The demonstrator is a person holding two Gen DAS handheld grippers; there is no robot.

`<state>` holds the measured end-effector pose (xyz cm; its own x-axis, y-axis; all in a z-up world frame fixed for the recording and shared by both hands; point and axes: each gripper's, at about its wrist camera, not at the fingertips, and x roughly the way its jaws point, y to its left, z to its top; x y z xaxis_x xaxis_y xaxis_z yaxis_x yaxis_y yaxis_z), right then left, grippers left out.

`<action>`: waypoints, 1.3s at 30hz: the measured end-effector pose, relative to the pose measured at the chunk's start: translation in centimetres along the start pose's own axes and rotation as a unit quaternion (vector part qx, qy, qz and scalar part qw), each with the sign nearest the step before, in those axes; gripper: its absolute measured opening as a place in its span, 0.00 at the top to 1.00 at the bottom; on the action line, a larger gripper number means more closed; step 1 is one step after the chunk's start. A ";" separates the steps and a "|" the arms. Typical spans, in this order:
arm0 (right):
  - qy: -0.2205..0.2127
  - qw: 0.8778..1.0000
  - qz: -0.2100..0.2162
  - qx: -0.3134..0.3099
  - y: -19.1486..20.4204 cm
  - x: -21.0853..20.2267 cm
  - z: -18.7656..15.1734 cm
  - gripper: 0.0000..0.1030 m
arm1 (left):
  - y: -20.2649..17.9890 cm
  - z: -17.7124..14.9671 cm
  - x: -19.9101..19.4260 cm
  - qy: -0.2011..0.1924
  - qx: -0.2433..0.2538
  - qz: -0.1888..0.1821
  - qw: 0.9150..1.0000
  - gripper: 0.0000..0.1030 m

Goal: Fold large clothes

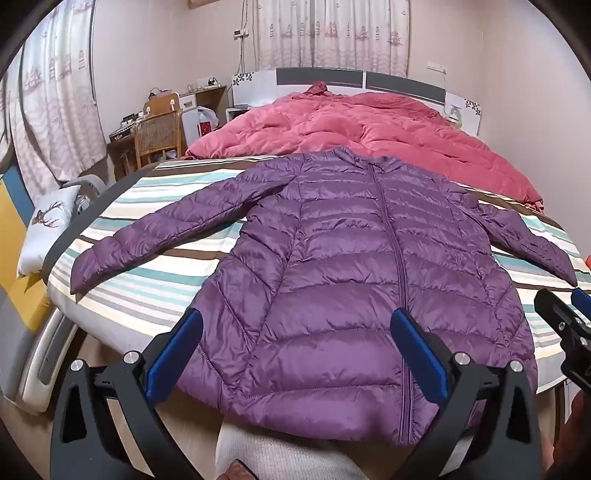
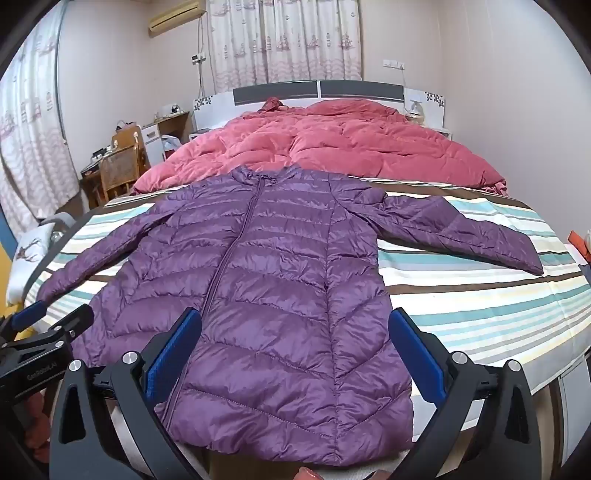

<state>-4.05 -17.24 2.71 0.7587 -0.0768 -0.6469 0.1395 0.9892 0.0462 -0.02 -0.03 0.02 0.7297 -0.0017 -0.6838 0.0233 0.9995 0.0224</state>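
Both grippers sit nearest the lens, jaws spread wide, nothing between the blue pads — left gripper (image 1: 295,325) hangs over the lower left half of the purple puffer jacket (image 1: 354,266), right gripper (image 2: 295,325) over its lower right half; neither touches the fabric as far as the views show. In the left wrist view the right gripper's black frame pokes in at the right edge. Going left to right: deer-print cushion (image 1: 46,221) off the bed's left edge, wicker chair (image 1: 159,134) and cluttered desk (image 1: 123,136) behind it, curtain (image 1: 55,110) on the left wall. Jacket lies flat, front up, zipped, on the striped sheet (image 1: 155,284) at the foot half of the bed, collar pointing toward the headboard (image 1: 358,79), hem hanging slightly over the near edge. Left sleeve (image 1: 166,236) stretches out diagonally across the stripes; right sleeve (image 2: 465,232) does the same on the other side, cuff near the bed's right edge. Pink duvet (image 1: 369,129) bunched up beyond the collar — covers the head half. Second curtain (image 2: 284,37) behind the headboard, air conditioner (image 2: 175,16) up top.
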 end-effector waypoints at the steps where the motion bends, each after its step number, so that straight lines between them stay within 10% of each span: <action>1: -0.005 1.000 0.002 0.004 0.0 -0.1 0.0 0.03 | 0.0 0.0 0.1 0.004 0.000 -0.001 1.000 0.02; 39: 0.003 1.000 0.002 0.000 0.2 0.2 -0.6 0.03 | 0.3 -0.3 0.2 0.006 -0.007 -0.004 1.000 0.02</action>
<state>-4.25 -17.01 2.17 0.7554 -0.0718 -0.6514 0.1367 0.9894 0.0494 -0.03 0.23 -0.35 0.7214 -0.0094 -0.6925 0.0196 0.9998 0.0069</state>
